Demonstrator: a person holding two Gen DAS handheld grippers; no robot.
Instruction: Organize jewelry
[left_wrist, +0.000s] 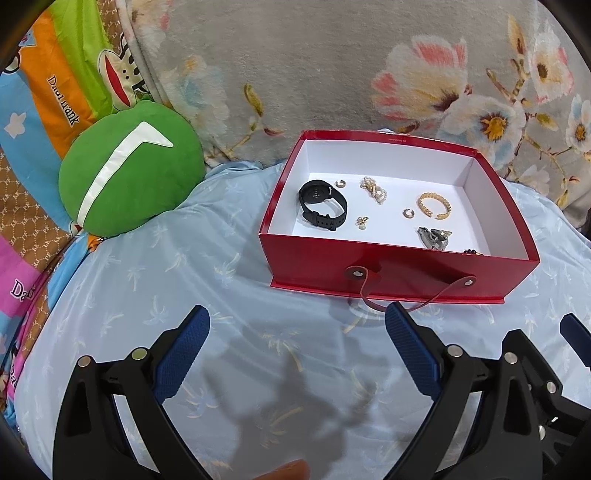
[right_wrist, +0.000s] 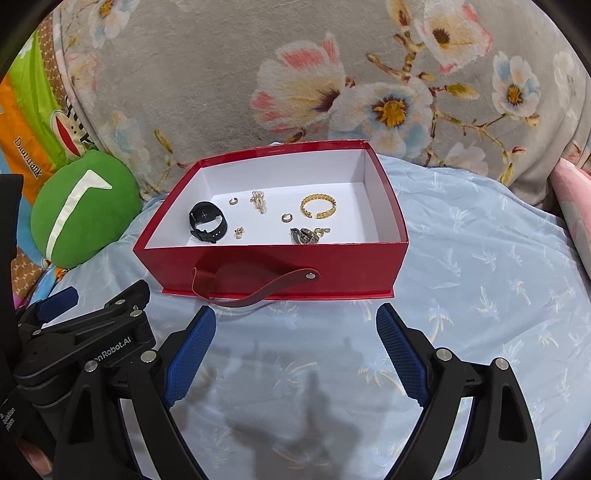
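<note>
An open red box (left_wrist: 391, 264) (right_wrist: 273, 260) with a white inside sits on the light blue cloth. In it lie a black watch (left_wrist: 322, 205) (right_wrist: 207, 220), a gold chain bracelet (left_wrist: 434, 205) (right_wrist: 318, 206), a pearl piece (left_wrist: 373, 189) (right_wrist: 258, 200), small gold earrings (left_wrist: 408, 213) (right_wrist: 286, 217) and a grey metal clip (left_wrist: 432, 236) (right_wrist: 304, 235). My left gripper (left_wrist: 297, 325) is open and empty, just in front of the box. My right gripper (right_wrist: 295, 321) is open and empty, in front of the box's strap handle (right_wrist: 255, 291).
A green round cushion (left_wrist: 129, 168) (right_wrist: 83, 208) lies left of the box. A grey floral blanket (left_wrist: 332, 66) (right_wrist: 295, 74) rises behind it. Colourful printed bedding (left_wrist: 48, 92) is at the far left. The left gripper's body (right_wrist: 85, 332) shows in the right wrist view.
</note>
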